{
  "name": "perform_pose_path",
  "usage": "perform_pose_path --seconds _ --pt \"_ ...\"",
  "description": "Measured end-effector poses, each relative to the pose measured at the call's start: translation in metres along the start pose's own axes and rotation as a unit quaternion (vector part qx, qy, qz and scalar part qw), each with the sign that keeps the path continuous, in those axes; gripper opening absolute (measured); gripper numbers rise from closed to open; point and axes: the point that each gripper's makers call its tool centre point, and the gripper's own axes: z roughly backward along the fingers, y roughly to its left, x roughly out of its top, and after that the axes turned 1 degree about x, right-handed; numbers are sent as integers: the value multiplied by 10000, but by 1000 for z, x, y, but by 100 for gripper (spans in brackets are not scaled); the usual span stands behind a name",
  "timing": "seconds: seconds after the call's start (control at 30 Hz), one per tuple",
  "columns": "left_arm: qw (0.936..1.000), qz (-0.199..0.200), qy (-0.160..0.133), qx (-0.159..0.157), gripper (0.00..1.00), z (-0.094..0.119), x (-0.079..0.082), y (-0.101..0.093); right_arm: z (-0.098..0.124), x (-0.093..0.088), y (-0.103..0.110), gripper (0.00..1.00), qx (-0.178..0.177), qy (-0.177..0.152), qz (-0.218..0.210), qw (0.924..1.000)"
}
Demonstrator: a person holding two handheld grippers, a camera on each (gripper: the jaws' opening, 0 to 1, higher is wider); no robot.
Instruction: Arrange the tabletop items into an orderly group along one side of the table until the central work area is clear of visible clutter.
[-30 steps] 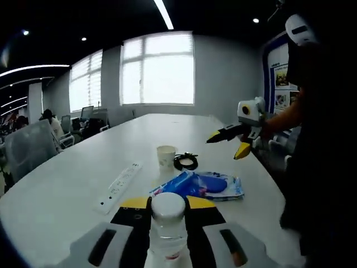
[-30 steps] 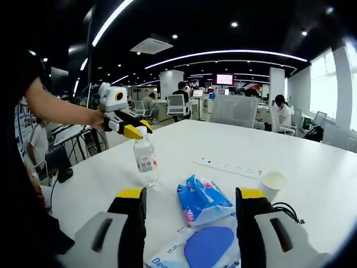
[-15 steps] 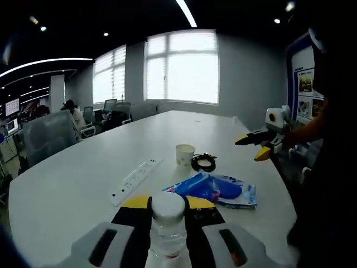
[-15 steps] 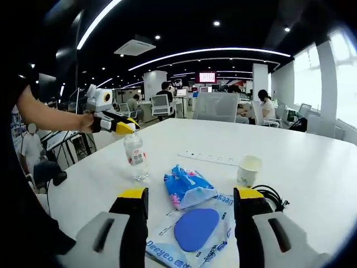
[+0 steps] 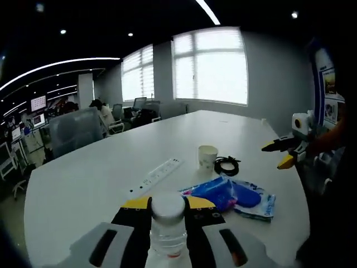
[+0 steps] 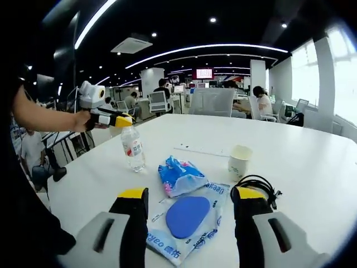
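The left gripper (image 5: 168,220) has its yellow-tipped jaws closed against the neck of a clear plastic water bottle with a white cap (image 5: 168,223), which stands upright on the white table (image 5: 95,184). The right gripper (image 6: 188,200) hangs with its jaws spread wide and holding nothing. Between and just beyond its fingers lies a flat wipes pack with a blue oval lid (image 6: 187,216), with a crumpled blue tissue packet (image 6: 178,175) past that, a white paper cup (image 6: 239,162) and coiled black cable (image 6: 255,185) beyond the right finger, and a white power strip (image 6: 202,151) farther off.

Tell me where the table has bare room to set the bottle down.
Bare: beyond the power strip toward the windows, and left of it. Crowded: paper cup, cable coil, tissue pack and wipes pack cluster together. The left gripper holds the water bottle.
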Motion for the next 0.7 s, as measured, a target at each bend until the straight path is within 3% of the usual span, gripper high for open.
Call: perform_pose_path --seconds 0.37,0.5,0.7 --pt "9991 55 60 423 20 -2 -3 9 17 -19 -19 62 -201 220 3 9996" --pt "9990 79 -25 434 20 -1 -4 12 23 -22 -25 66 -267 209 29 9994" --pt "9999 -25 -97 130 21 -3 -4 9 31 -26 -27 74 -207 215 150 9994"
